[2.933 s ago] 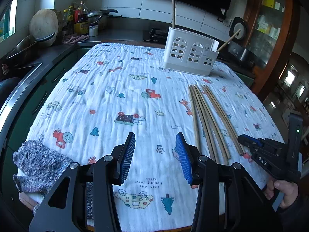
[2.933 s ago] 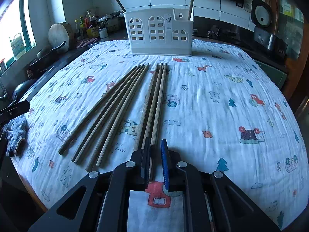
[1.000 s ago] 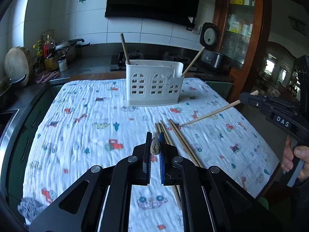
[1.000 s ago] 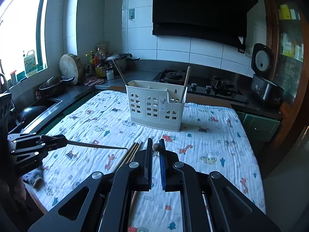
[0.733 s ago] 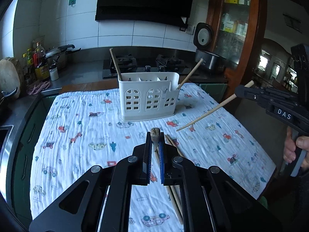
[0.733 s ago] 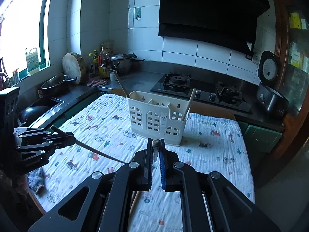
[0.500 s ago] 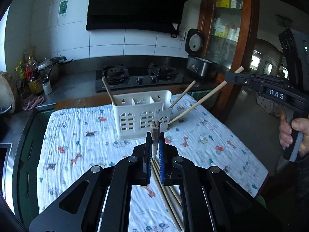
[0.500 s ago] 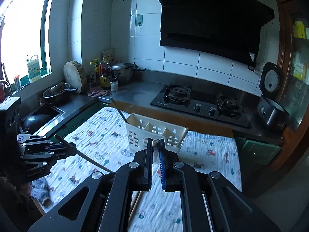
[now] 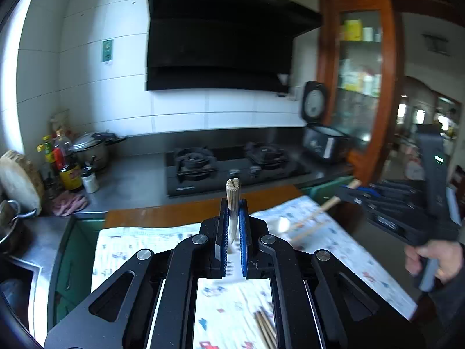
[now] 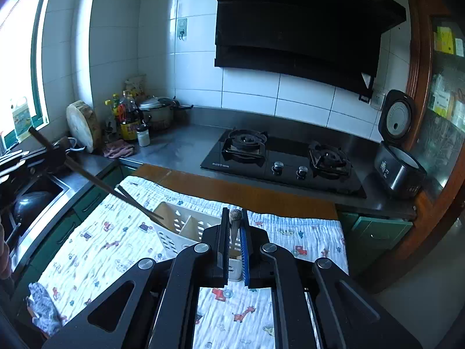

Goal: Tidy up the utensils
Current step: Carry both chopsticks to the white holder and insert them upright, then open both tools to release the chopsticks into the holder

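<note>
Landmark: the white slotted utensil holder [image 10: 186, 229] stood on the printed cloth [image 10: 96, 241], nearer the stove side of the table.

Left gripper [image 9: 234, 226]: jaws nearly closed, pinching one wooden chopstick [image 9: 233, 195] whose blunt end stuck up just past the fingertips. Seen from the right wrist, this chopstick [image 10: 96, 181] ran long and slanted, its far tip down at the holder's left compartment, touching or just inside the rim; which, I could not tell.

Right gripper [image 10: 234, 229]: jaws nearly closed on a second chopstick [image 10: 234, 218], end-on to the camera, its round butt showing above the pads. From the left wrist the same stick [image 9: 322, 209] slanted down toward the cloth on the holder's right side, blurred.

Key relation: the holder lay directly ahead of and below the right gripper, partly hidden behind its fingers. Both sticks pointed tip-down toward it, long axes tilted, not upright. The left stick's tip looked closer to an opening, so the left hand seemed nearer to release; tipping the stick more upright would likely help it drop in.

Loose chopsticks [image 9: 266, 328]: a few lay on the cloth, on the side of the holder away from the stove.

Writing: small white lettering on the hob's front edge, too small to read; a wall sticker above the hob, illegible.
</note>
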`<action>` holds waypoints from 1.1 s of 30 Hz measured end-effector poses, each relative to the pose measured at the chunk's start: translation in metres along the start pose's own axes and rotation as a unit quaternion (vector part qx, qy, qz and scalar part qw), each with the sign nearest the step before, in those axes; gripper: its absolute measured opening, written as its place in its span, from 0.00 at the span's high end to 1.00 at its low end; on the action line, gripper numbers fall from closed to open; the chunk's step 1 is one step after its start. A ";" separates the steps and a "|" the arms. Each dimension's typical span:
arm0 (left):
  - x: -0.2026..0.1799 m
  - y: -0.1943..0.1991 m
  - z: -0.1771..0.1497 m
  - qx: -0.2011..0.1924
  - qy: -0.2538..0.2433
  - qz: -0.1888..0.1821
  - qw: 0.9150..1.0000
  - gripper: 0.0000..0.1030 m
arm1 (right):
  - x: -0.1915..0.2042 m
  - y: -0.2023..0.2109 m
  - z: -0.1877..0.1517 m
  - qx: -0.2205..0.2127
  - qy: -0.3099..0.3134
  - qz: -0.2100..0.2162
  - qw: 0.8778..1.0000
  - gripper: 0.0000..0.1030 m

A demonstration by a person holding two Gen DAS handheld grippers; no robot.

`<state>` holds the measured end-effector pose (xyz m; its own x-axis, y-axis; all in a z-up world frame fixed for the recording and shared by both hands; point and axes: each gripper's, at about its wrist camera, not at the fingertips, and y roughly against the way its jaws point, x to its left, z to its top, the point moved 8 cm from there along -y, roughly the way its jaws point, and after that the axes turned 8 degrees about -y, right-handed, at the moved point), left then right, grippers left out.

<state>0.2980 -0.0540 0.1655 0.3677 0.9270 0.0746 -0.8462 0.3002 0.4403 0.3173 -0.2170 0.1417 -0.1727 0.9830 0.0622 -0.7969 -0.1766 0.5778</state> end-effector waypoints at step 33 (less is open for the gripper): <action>0.030 -0.090 -0.065 0.098 0.068 -0.015 0.993 0.91 | -0.012 -0.041 -0.030 0.028 -0.001 -0.009 1.000 0.82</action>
<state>0.3605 -0.0385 0.0702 0.3254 0.9438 -0.0573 -0.7393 0.2917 0.6069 0.3349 -0.2227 0.0925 -0.1572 0.9862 0.0527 -0.7662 -0.1554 0.6235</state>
